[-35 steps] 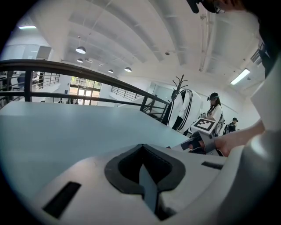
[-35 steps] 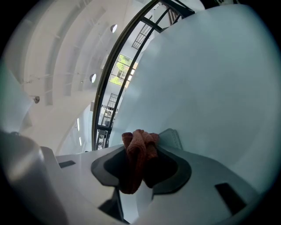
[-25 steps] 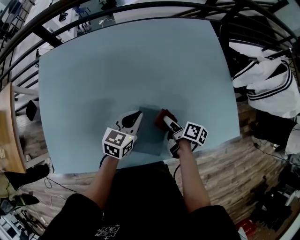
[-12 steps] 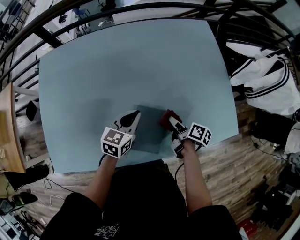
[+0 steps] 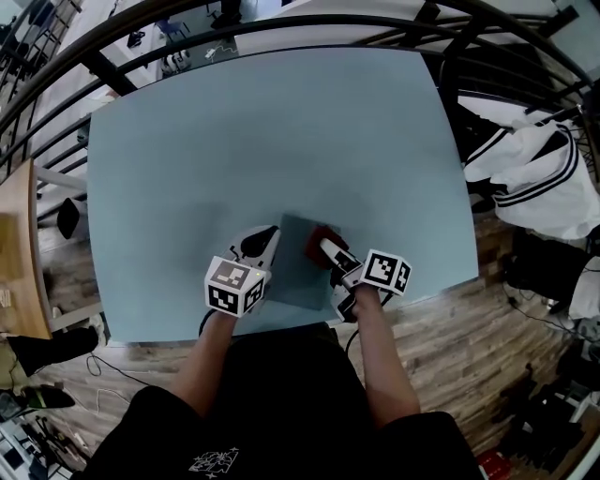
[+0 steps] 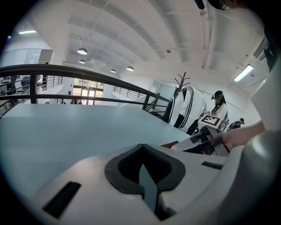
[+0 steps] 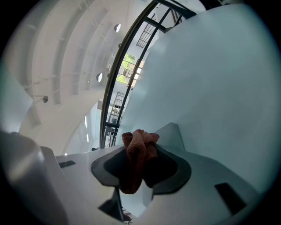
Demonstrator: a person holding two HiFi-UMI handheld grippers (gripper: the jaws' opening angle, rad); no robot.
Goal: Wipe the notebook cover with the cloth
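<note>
A grey-blue notebook (image 5: pixel 298 270) lies flat near the front edge of the blue-grey table (image 5: pixel 262 131). My left gripper (image 5: pixel 266 236) rests at the notebook's left edge with its jaws shut; in the left gripper view (image 6: pixel 141 146) the pads meet at the tips. My right gripper (image 5: pixel 324 247) is shut on a bunched red cloth (image 5: pixel 316 239) and presses it on the notebook's upper right part. In the right gripper view the cloth (image 7: pixel 138 154) sticks out between the pads, with the notebook's pale corner (image 7: pixel 174 134) behind it. From the left gripper view the right gripper (image 6: pixel 198 143) and a bit of cloth (image 6: pixel 171 144) show.
A dark railing (image 5: pixel 281 21) runs round the table's far side. A white jacket with black stripes (image 5: pixel 534 169) hangs to the right. A wooden desk (image 5: pixel 19 272) stands at the left, and cables lie on the wooden floor (image 5: pixel 469 323). The notebook is close to the table's near edge.
The right gripper slid the cloth out to the right, then back left over the notebook. The left gripper stayed at the notebook's left edge.
</note>
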